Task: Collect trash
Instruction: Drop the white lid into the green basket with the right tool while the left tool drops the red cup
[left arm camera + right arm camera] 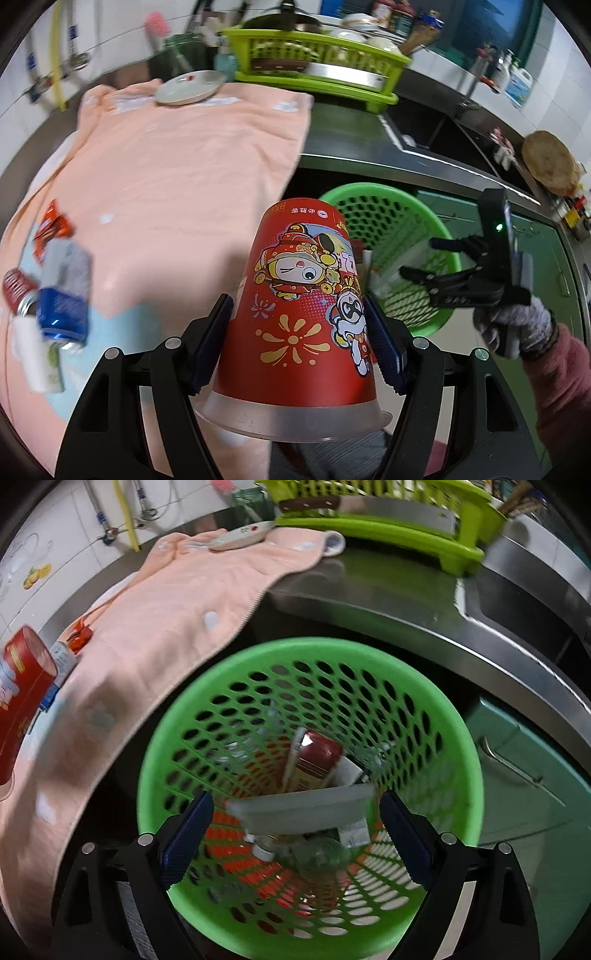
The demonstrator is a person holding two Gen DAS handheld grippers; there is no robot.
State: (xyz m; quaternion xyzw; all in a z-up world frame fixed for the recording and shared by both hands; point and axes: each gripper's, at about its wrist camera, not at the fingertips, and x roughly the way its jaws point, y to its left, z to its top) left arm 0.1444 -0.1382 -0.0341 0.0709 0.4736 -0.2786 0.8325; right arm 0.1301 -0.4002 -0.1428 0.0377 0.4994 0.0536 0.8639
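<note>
The green basket [458, 738] already holds several pieces of trash. The left hand-held gripper [299, 347] clamps a red paper cup [303, 295] near it; the right hand-held gripper [295, 834] hangs open over the basket, empty. Cans [64, 295] and wrappers [51, 229] remain on the tabletop's towel [177, 155].
</note>
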